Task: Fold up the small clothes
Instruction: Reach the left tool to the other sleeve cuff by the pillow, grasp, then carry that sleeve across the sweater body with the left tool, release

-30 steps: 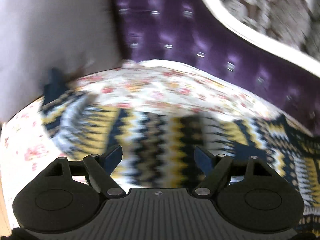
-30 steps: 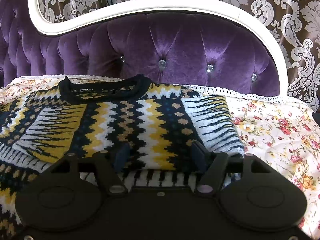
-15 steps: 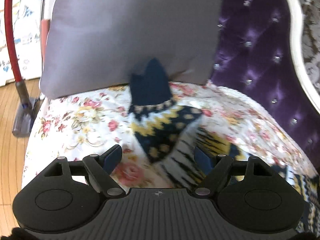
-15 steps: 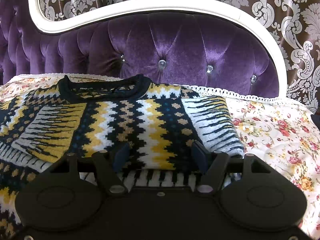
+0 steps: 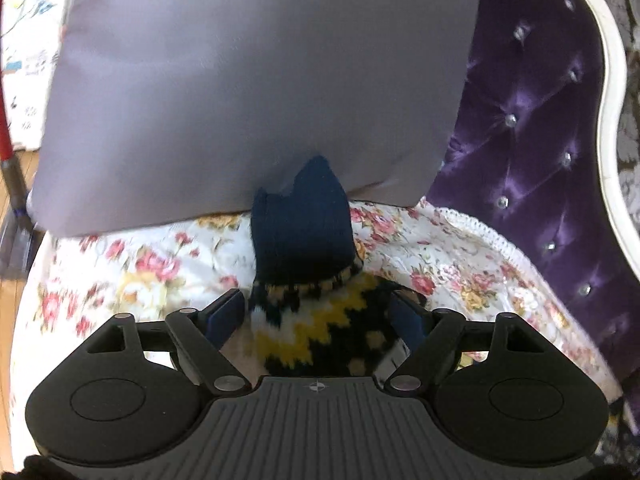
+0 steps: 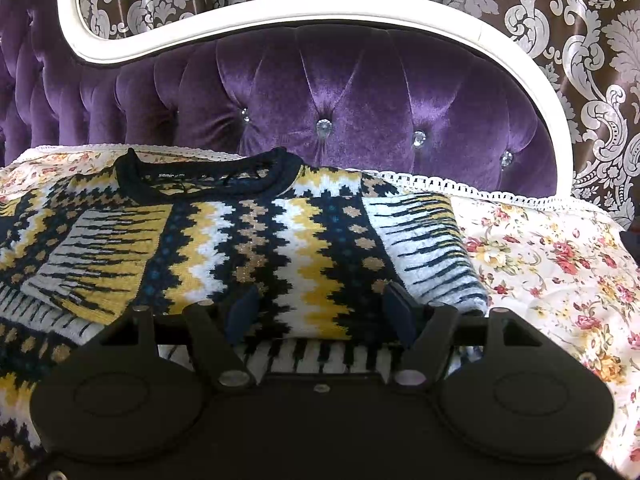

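Note:
A navy, yellow and white patterned sweater lies flat on the floral seat cover, collar toward the sofa back, with both sleeves folded over its front. My right gripper is open, its fingers low over the sweater's lower front. In the left wrist view a sleeve end with a navy cuff lies between the fingers of my open left gripper, the cuff pointing at the grey cushion. Whether the fingers touch the sleeve, I cannot tell.
A large grey cushion stands right behind the cuff. The purple tufted sofa back with white trim runs behind the sweater. The floral seat cover lies bare to the right. Wooden floor and a red pole are at far left.
My left gripper swung left from the sweater's body to the sleeve end and moved closer, so the cuff now lies between its fingers. The right gripper and sweater have barely moved.

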A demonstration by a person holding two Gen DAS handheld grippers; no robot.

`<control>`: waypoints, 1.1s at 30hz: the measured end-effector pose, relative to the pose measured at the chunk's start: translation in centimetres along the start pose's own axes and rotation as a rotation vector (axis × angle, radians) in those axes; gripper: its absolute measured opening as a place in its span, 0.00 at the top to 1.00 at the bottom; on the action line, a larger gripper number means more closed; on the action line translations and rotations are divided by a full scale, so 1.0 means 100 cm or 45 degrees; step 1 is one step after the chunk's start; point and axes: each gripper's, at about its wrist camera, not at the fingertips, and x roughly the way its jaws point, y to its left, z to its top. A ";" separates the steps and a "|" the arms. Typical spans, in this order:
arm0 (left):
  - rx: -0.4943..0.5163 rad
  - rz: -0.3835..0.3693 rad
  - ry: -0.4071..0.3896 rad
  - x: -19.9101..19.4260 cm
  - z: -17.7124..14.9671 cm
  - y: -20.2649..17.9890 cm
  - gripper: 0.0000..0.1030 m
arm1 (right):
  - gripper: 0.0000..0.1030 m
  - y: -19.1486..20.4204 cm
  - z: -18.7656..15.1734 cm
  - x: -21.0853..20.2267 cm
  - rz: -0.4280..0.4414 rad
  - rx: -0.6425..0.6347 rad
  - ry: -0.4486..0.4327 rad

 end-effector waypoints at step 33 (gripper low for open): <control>0.644 -0.996 0.337 -0.124 -0.203 -0.382 0.70 | 0.31 -0.007 -0.001 -0.001 0.053 0.073 -0.004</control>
